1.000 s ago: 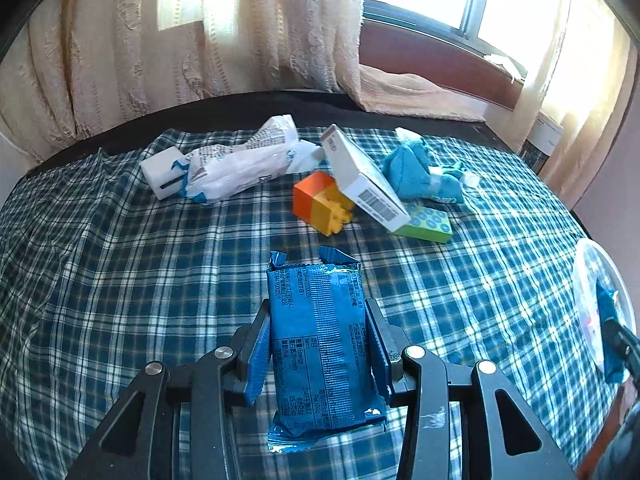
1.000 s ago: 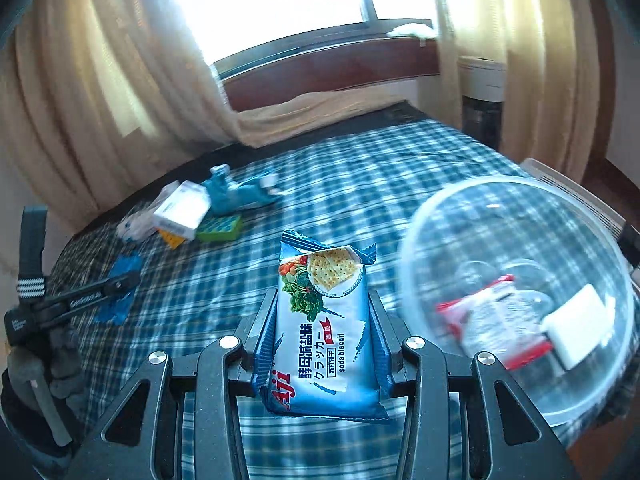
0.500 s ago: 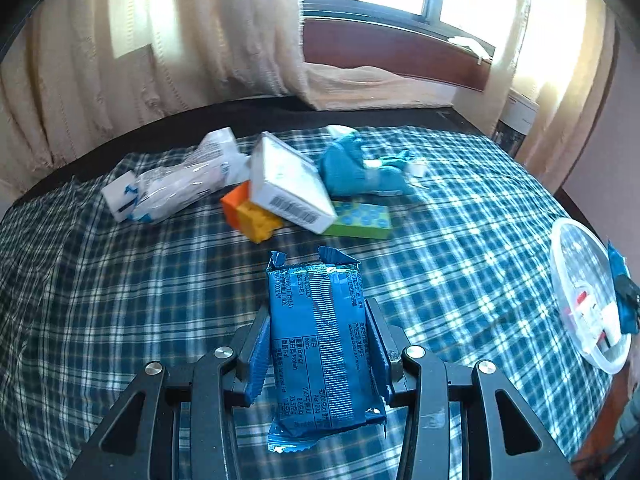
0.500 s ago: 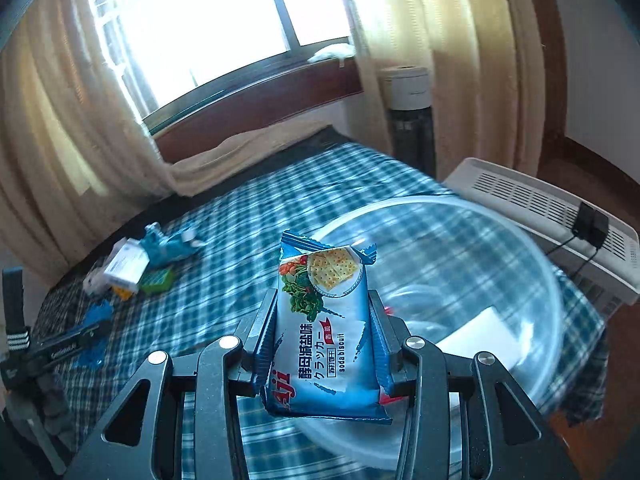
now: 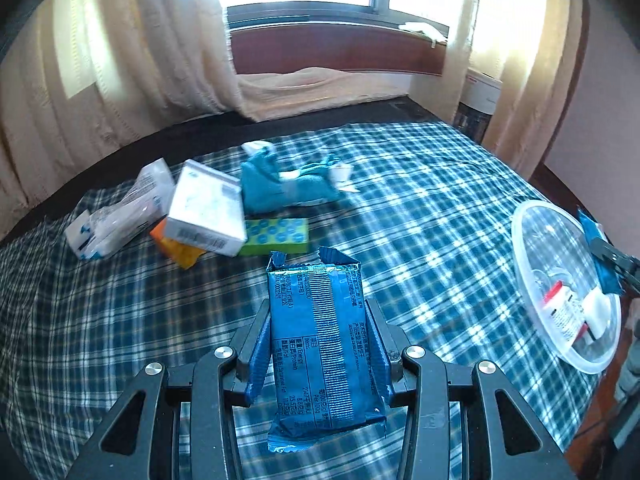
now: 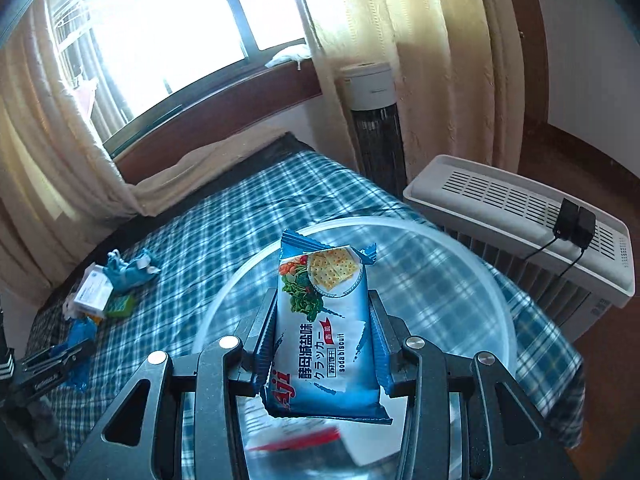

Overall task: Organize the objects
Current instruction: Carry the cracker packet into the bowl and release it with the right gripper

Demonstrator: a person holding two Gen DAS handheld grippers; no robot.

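Observation:
My left gripper [image 5: 320,344] is shut on a blue biscuit packet [image 5: 322,344], back side up, held above the plaid cloth. My right gripper [image 6: 322,340] is shut on a second blue soda-biscuit packet [image 6: 324,328], picture side up, hanging over the clear plastic bowl [image 6: 460,280]. In the left wrist view that bowl [image 5: 532,248] stands at the right edge of the bed, with a red-and-white sachet [image 5: 564,312] and a white block [image 5: 596,304] inside. The right gripper [image 5: 608,260] shows there above the bowl's rim.
Left behind on the cloth are a white box [image 5: 206,212], an orange and yellow brick [image 5: 180,250], a green dotted box [image 5: 276,236], a teal cloth toy [image 5: 280,188] and a clear wrapped pack [image 5: 120,216]. A white heater [image 6: 520,224] and a tower fan [image 6: 372,120] stand past the bed.
Both grippers have swung to the right with their packets. The right packet has gone from beside the bowl to over it. The pile has slid left in the left wrist view.

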